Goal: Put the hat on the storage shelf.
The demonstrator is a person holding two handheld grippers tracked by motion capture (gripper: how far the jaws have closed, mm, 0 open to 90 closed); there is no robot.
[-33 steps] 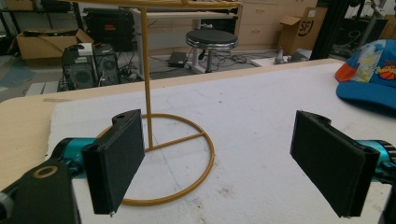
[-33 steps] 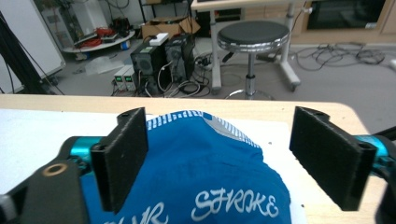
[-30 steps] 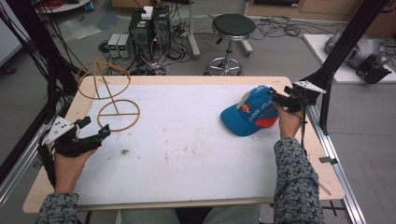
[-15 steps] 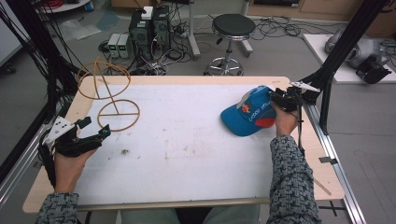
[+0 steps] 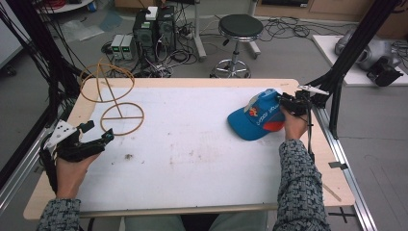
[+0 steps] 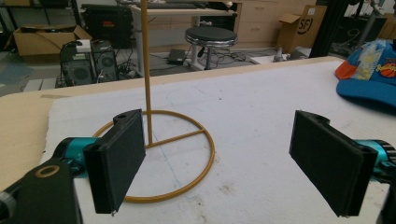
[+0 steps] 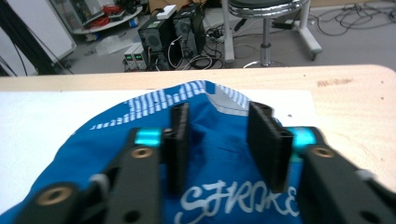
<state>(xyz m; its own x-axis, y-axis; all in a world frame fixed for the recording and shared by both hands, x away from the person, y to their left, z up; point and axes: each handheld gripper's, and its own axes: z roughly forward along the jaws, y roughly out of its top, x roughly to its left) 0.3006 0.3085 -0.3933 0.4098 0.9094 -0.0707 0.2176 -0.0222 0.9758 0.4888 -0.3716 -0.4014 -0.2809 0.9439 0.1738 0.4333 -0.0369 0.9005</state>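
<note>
The blue baseball cap, white-lettered with an orange patch, lies between the right gripper's part-spread jaws; the left gripper gapes wide.

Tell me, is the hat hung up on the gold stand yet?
Not yet. The blue cap lies on the white mat, far from the gold wire stand. The right tool is at the cap, jaws apart with fabric between them, not clamped. The left tool waits open by the stand's base. Gripping, lifting and any hanging look still to do.
</note>
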